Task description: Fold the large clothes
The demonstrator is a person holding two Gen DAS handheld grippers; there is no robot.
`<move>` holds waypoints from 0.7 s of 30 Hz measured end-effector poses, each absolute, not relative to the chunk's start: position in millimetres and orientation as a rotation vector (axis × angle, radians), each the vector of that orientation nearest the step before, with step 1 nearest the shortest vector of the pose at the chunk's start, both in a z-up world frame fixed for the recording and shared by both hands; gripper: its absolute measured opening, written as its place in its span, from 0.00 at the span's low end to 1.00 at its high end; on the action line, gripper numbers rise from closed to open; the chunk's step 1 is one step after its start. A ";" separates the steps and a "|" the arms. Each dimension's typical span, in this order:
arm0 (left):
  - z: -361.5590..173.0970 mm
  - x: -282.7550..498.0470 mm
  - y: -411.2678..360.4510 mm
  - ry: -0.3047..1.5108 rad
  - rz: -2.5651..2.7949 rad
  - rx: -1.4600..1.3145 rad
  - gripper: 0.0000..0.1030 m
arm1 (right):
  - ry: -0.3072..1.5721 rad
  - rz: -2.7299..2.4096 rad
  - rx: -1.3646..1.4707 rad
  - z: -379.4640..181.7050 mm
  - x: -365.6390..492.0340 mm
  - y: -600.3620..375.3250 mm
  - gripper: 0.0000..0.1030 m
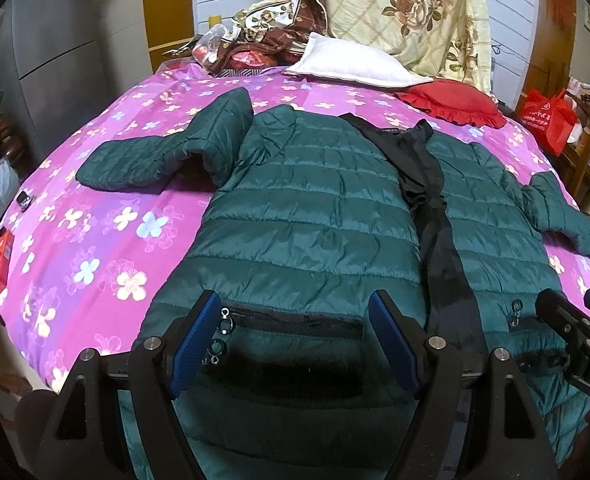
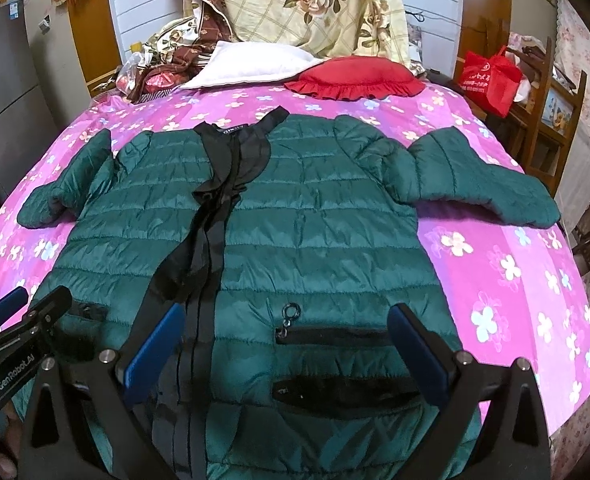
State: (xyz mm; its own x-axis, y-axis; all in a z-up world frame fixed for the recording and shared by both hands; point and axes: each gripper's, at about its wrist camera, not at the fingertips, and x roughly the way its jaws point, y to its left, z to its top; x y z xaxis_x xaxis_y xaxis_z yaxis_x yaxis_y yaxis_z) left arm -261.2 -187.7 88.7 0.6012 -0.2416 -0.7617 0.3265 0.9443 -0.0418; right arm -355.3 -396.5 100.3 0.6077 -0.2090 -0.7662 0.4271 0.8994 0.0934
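We hold the left gripper (image 1: 295,340) and right gripper (image 2: 291,352) with fingers spread wide, gripping nothing, over the hem of the green jacket (image 1: 315,208), which lies spread flat ahead on the pink bedspread (image 1: 95,232).

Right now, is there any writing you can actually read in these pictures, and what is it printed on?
"GenRobot.AI": white lettering on the left gripper, seen from the right wrist.
"DA": cut-off white letters on the right gripper, seen from the left wrist.
Neck label of the green jacket: pale lettering, too small to read.
Red bag: white print and round logo, too blurred to read.
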 end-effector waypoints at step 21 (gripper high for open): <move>91.9 -223.7 -191.7 0.879 -0.307 0.087 0.54 | 0.851 -0.365 0.273 105.4 -317.7 -405.0 1.00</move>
